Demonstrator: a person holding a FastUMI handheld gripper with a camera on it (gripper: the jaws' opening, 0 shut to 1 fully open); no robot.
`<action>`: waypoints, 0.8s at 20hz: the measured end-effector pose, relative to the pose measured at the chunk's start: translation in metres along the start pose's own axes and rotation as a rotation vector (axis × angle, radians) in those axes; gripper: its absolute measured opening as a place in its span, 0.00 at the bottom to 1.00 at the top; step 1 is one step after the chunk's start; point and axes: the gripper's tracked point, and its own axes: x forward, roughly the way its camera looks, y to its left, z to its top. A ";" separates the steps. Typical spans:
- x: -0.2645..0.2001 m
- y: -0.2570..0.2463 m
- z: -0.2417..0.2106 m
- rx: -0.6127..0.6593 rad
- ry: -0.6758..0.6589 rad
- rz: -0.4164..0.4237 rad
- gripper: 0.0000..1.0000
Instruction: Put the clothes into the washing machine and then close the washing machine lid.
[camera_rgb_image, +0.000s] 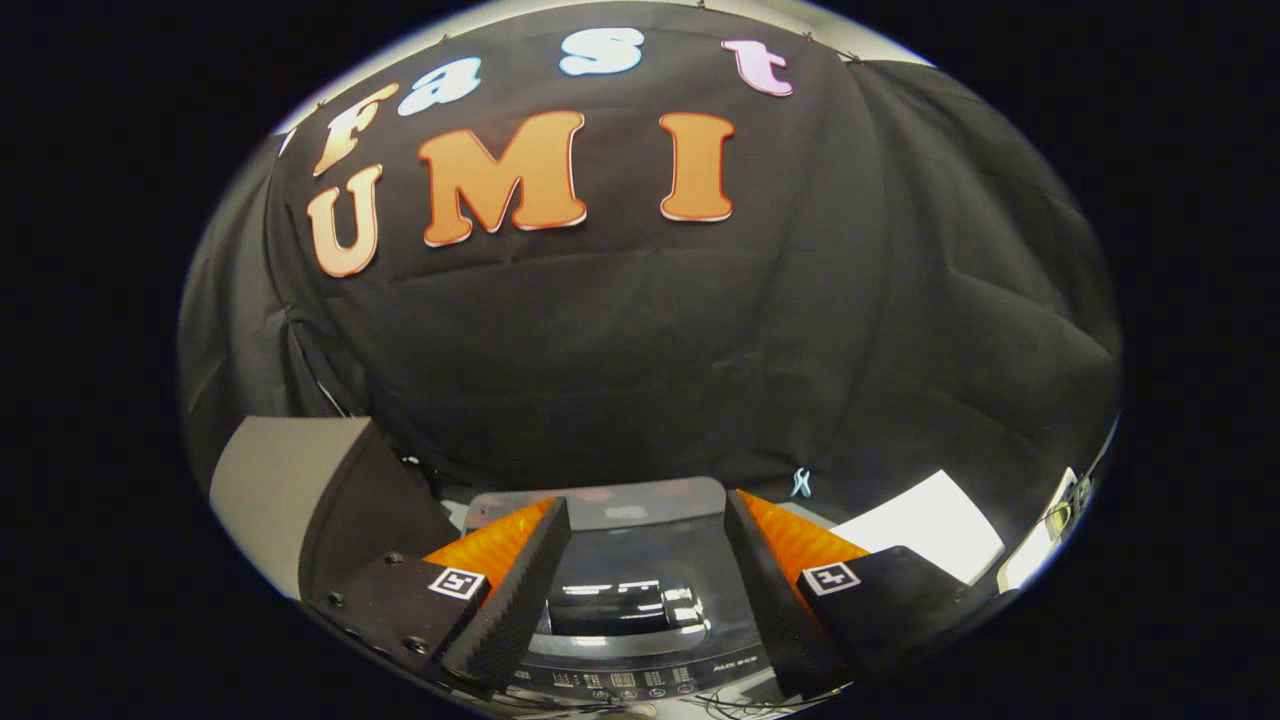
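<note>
Two fingers (528, 590) of one gripper (648, 590) stand spread and empty above one washing machine (640, 640), its dark glass lid (640, 575) shut between them; one white sheet (925, 522) lies far right, near one clip (800, 483).

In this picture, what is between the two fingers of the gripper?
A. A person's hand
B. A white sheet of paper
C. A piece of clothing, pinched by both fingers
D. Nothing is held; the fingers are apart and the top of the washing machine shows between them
D: the gripper has its fingers spread apart with nothing held, and the dark glossy lid of the washing machine shows in the gap.
</note>
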 end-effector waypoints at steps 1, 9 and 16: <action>-0.004 -0.005 0.013 0.009 -0.019 0.003 0.99; -0.047 -0.036 0.105 0.024 -0.167 0.024 0.99; -0.063 -0.054 0.146 -0.025 -0.262 0.022 0.99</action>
